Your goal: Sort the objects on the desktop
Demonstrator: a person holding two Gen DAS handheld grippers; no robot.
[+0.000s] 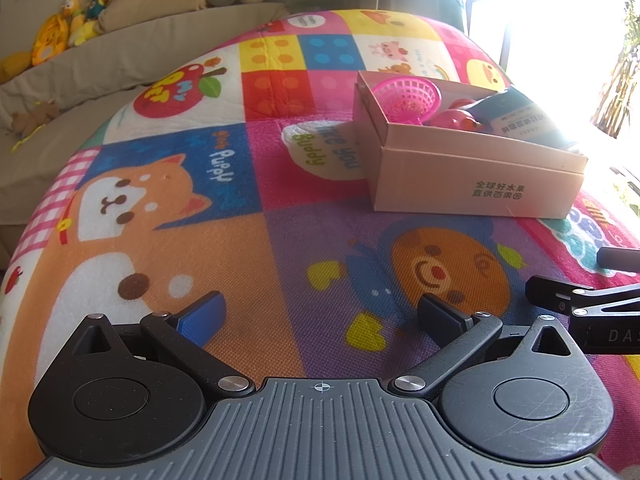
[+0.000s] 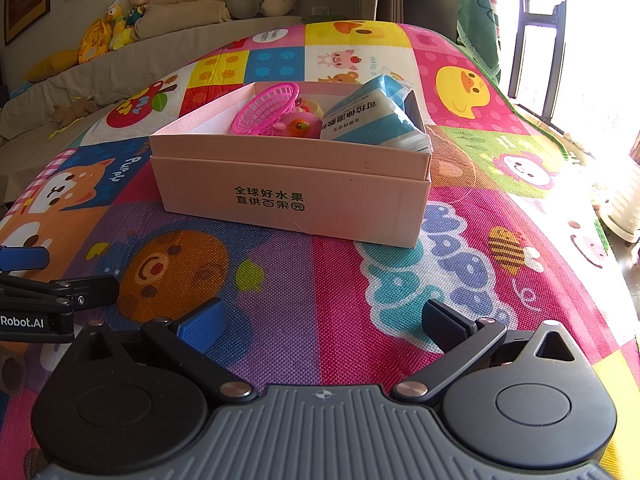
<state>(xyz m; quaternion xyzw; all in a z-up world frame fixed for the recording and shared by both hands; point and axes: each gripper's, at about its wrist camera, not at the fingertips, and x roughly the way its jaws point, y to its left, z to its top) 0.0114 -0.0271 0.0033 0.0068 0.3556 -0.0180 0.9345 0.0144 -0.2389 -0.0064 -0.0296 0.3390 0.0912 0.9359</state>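
In the left wrist view, my left gripper (image 1: 320,316) is hovering over the mat (image 1: 200,240) with the fingers (image 1: 204,316) spread wide, and it is holding nothing. The box (image 1: 476,172) is sitting ahead of the fingers and to their right, well apart from them. Inside it the pink basket (image 1: 408,98) is leaning near the far left corner, a pink toy (image 1: 454,118) is lying just beside it, and a blue pack (image 1: 524,118) is filling the right part. At the right edge, the right gripper (image 1: 576,300) is showing beside mine.

In the right wrist view, my right gripper (image 2: 324,322) is also wide open and empty. The box (image 2: 288,184) is standing straight ahead of the fingers (image 2: 444,324), apart from them. The basket (image 2: 266,108) is resting tilted, touching the toy (image 2: 300,125), and the pack (image 2: 368,120) is leaning on the right wall. The left gripper (image 2: 60,292) is showing at the left edge.

I am judging that the basket is light, thin plastic and a little springy, so its rim is the good place to pinch, gently. The toy looks smooth and round, perhaps slippery, so I would close across its middle. The pack seems soft and yielding; I would take it at a corner or narrow edge. I am seeing no loose object on the mat.
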